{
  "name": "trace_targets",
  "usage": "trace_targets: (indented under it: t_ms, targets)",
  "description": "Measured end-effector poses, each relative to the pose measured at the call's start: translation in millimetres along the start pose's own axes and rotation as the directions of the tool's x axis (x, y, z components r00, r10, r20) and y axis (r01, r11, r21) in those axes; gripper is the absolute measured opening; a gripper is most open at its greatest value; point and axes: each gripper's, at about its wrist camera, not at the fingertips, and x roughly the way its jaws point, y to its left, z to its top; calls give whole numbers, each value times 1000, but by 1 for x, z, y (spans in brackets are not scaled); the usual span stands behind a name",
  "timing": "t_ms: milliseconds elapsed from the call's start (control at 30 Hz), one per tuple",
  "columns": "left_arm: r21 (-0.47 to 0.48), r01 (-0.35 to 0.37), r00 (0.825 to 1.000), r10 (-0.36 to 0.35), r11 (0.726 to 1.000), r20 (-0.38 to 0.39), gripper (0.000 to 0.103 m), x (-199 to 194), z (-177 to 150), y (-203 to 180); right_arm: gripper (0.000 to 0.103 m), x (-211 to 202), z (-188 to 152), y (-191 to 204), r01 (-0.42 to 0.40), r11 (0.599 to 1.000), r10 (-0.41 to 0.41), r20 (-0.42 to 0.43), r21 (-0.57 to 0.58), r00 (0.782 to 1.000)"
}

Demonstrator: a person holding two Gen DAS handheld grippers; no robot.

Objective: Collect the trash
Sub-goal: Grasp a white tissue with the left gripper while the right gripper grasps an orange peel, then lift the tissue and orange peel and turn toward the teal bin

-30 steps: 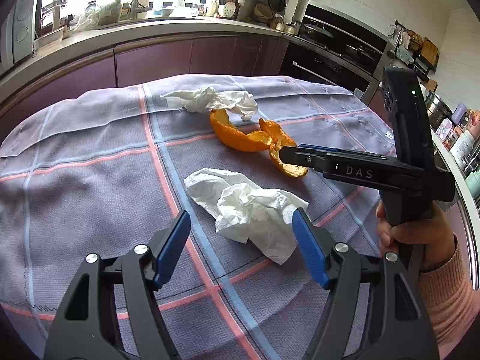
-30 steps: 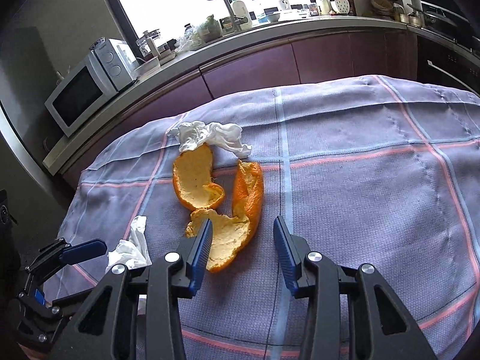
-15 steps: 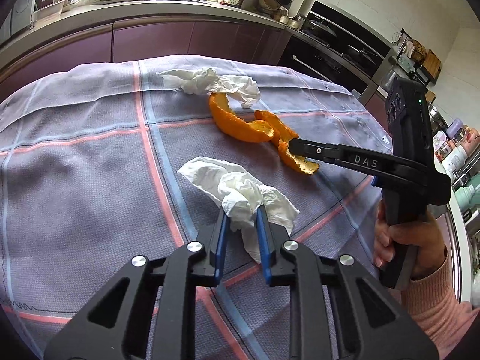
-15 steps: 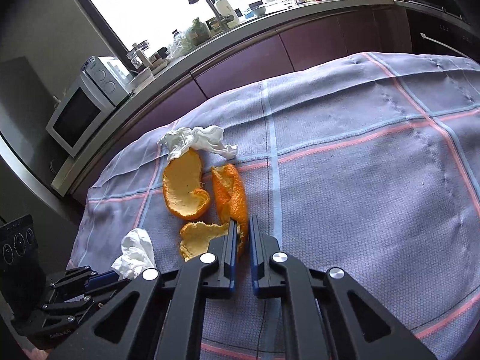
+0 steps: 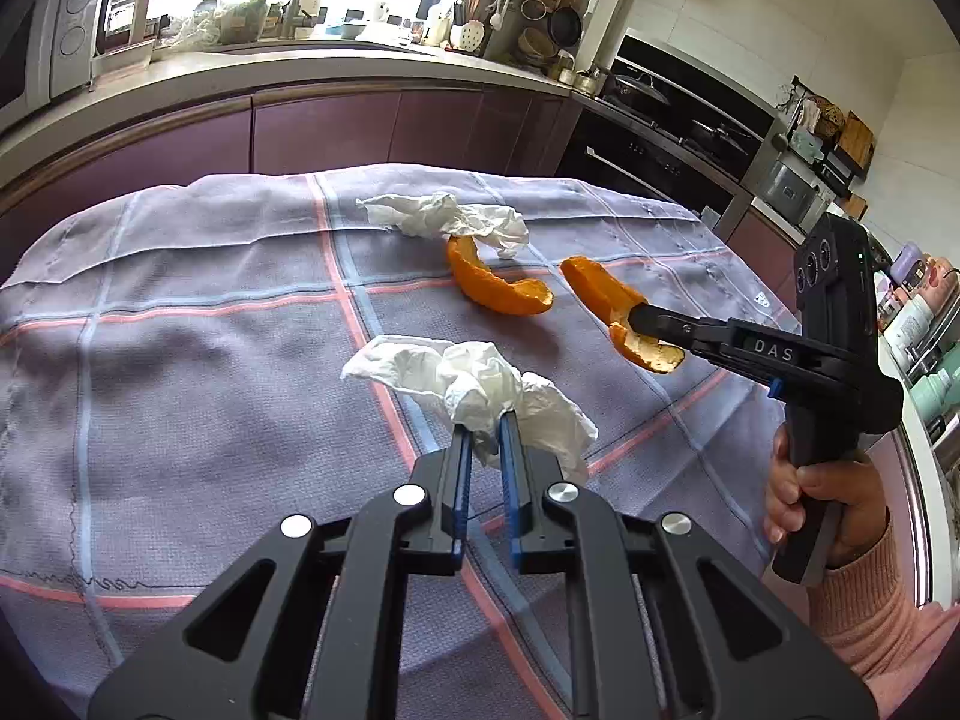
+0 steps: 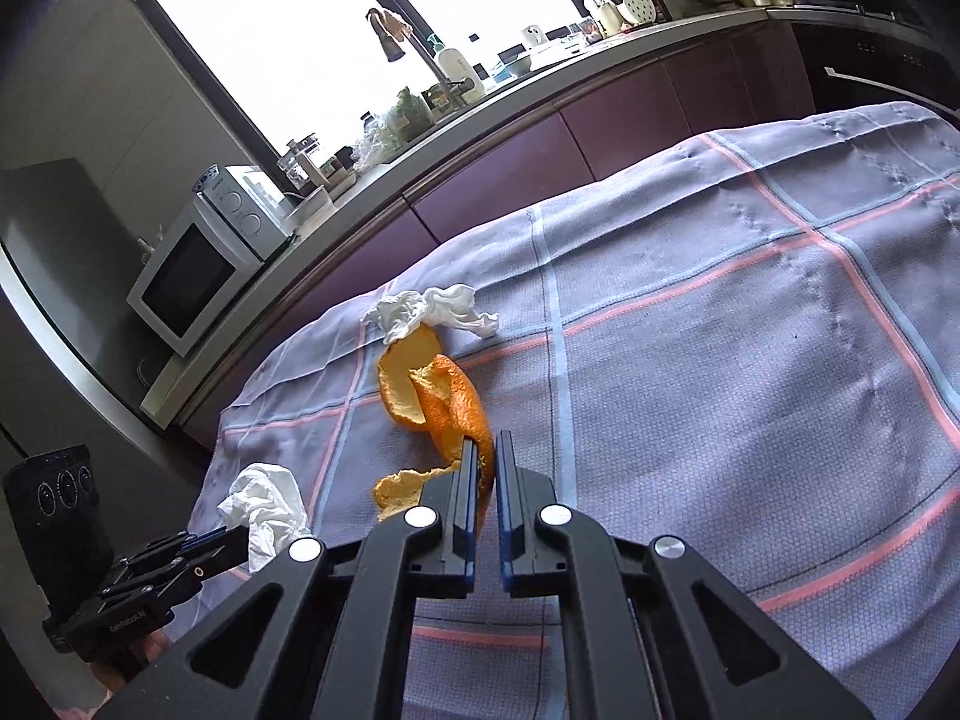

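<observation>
A crumpled white tissue sits between the blue pads of my left gripper, whose jaws are closing and pinch its near fold; it looks raised slightly off the cloth. My right gripper is shut on the edge of an orange peel strip, which hangs tilted above the cloth. From the left wrist view the right gripper grips that peel from the right. A second peel piece and another white tissue lie further back on the table.
A lilac checked tablecloth covers the table. Behind it runs a counter with purple cabinets, a microwave and a tap. A hand in a pink sleeve holds the right gripper. An oven wall stands at the right.
Both grippers went from open to shut: the left closed on the near tissue, the right on the orange peel. Each has lifted its piece slightly, and the held peel has separated from the other piece.
</observation>
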Motion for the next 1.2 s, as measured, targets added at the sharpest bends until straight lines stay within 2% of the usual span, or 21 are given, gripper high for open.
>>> trace_targets:
  t_ms: [200, 467, 1200]
  targets:
    - [8, -29, 999, 29, 1000, 37, 10, -24, -6, 7, 5, -9, -9, 24, -69, 997, 70, 10, -33, 998]
    - [7, -70, 995, 69, 998, 66, 10, -50, -18, 16, 5, 1, -23, 50, -149, 988, 148, -25, -50, 989]
    - [-29, -146, 982, 148, 989, 117, 10, -104, -38, 46, 5, 26, -40, 105, -248, 962, 236, -107, -113, 966]
